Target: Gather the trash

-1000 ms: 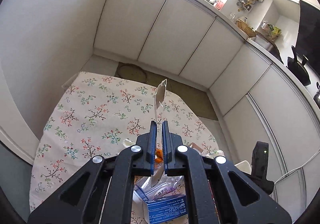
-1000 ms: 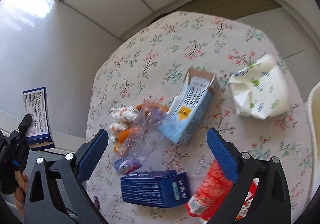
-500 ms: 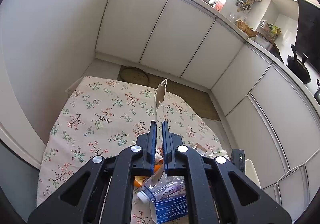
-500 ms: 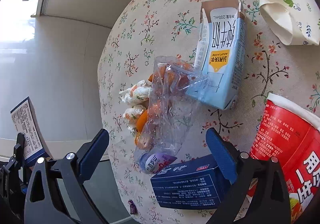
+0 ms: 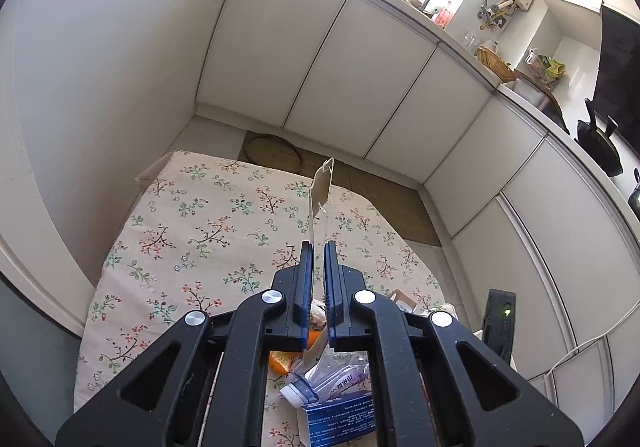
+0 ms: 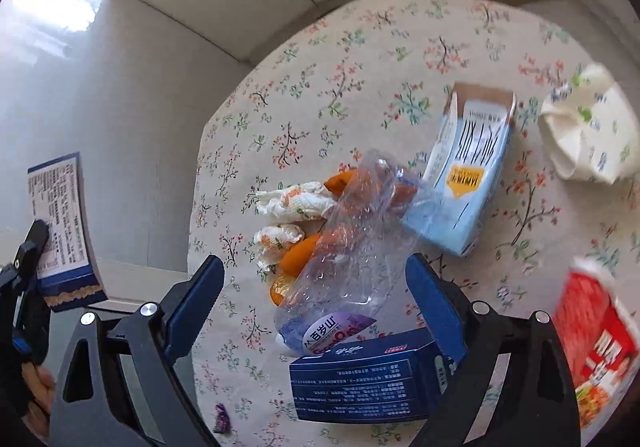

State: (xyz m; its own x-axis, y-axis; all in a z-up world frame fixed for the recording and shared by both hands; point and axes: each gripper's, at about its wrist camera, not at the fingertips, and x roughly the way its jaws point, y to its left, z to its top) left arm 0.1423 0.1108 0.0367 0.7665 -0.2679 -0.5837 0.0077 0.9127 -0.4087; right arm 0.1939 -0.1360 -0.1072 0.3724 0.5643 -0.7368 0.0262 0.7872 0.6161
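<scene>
left tongs (image 5: 319, 255) closed tight on a flattened blue carton (image 6: 60, 231), held up off the counter (image 5: 192, 223). right tongs (image 6: 316, 287) wide apart, jaws just closing a little, gripping nothing, hovering over a crushed clear bottle (image 6: 352, 259). lying around on the floral counter: orange peels (image 6: 300, 255), tissues (image 6: 296, 201), milk carton (image 6: 464, 175), dark blue box (image 6: 360, 383), red noodle cup (image 6: 596, 343).

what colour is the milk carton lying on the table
Light blue with a yellow label, the milk carton shows best in the right wrist view.
</scene>
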